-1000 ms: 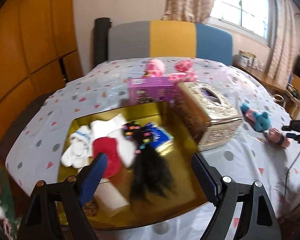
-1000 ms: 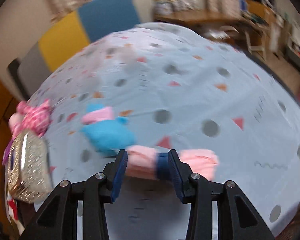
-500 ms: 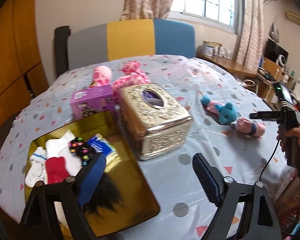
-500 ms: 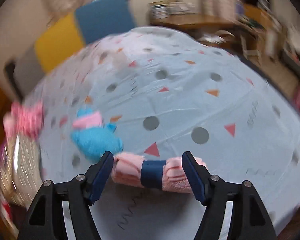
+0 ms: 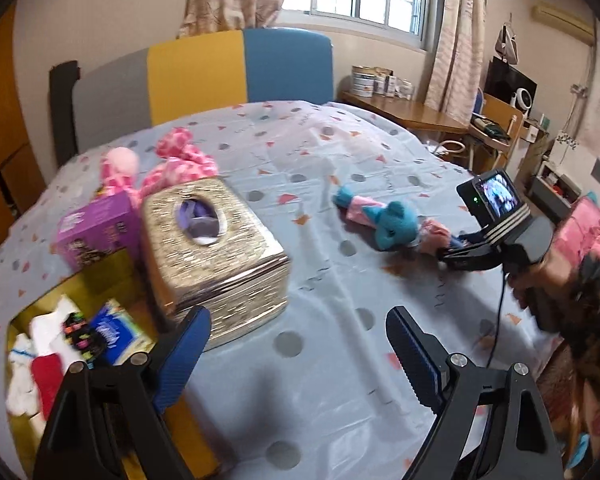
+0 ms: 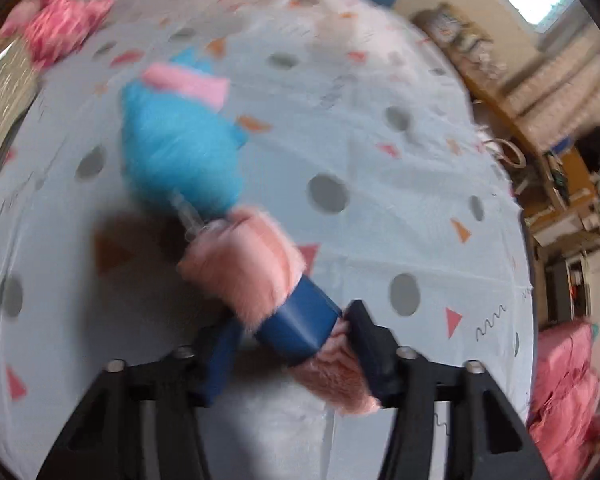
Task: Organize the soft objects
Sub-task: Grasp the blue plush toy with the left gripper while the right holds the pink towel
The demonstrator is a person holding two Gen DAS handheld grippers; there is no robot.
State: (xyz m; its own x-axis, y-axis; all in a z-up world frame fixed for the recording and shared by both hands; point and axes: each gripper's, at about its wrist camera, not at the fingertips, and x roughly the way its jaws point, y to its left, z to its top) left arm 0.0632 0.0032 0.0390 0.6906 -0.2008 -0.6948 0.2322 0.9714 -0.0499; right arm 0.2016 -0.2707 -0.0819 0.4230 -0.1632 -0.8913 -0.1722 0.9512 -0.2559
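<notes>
A pink plush roll [image 6: 256,264] with a dark blue band lies on the spotted tablecloth, joined to a fluffy blue plush toy [image 6: 180,152]. My right gripper [image 6: 290,346] points steeply down over the roll. Its jaws are closing across the blue band, and both pads touch the fur. From the left wrist view the right gripper [image 5: 444,254] sits at the roll's [image 5: 434,234] near end, beside the blue plush [image 5: 392,226]. My left gripper [image 5: 296,344] hangs open over bare cloth with nothing between its fingers.
A gold tissue box [image 5: 216,252] stands just left of the left gripper. Behind it are a purple box [image 5: 96,228] and pink plush toys [image 5: 180,160]. A gold tray [image 5: 96,276] at the lower left holds socks and small items. A person's hand [image 5: 540,280] holds the right gripper.
The left gripper swung right, from over the tray to beside the tissue box. The right gripper opened, rolled and dropped, and now closes across the pink roll's blue band.
</notes>
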